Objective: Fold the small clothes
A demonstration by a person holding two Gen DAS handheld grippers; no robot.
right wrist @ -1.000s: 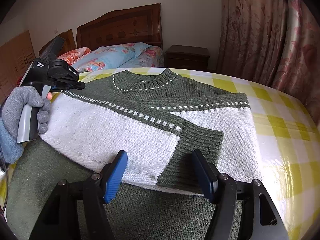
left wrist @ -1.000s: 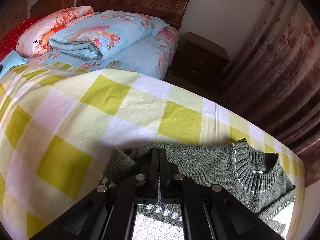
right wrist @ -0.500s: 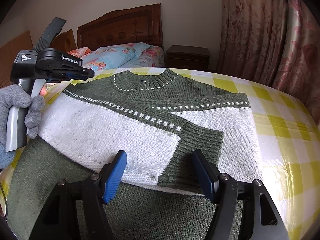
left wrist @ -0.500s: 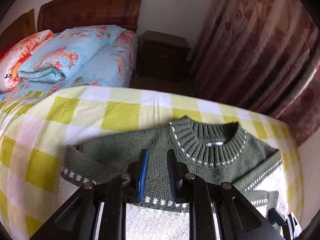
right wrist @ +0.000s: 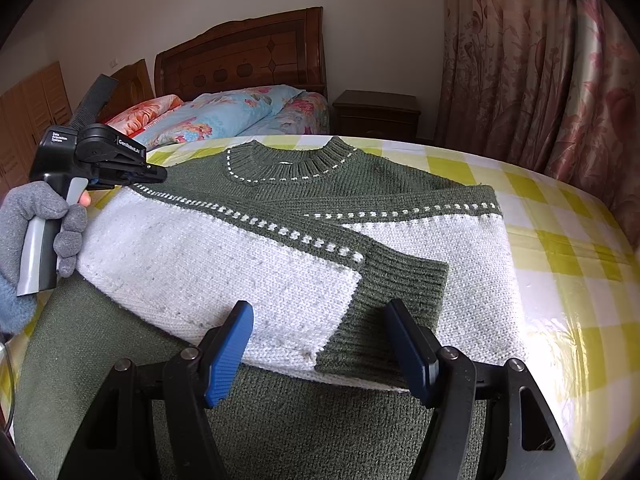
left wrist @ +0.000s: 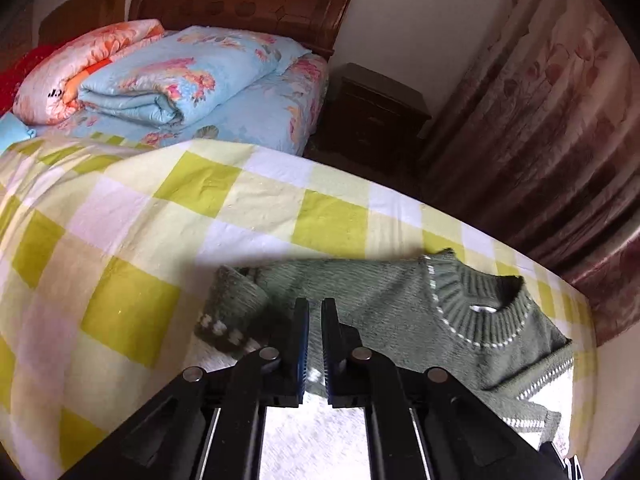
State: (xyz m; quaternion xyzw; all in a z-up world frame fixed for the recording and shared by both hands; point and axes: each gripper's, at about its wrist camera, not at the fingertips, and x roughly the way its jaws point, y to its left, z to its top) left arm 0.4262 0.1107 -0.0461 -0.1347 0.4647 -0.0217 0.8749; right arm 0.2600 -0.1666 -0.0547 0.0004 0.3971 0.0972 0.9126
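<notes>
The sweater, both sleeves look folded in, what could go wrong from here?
The left gripper hangs nearly shut above the sweater shoulder; dropping there could snag the knit. The top sleeve lies loose, so lifting the hem may slide it off. The right gripper, open, could catch that cuff.

Both wrist views low over the sweater (right wrist: 248, 248), facing the headboard (right wrist: 240, 56), sharing its collar.
</notes>
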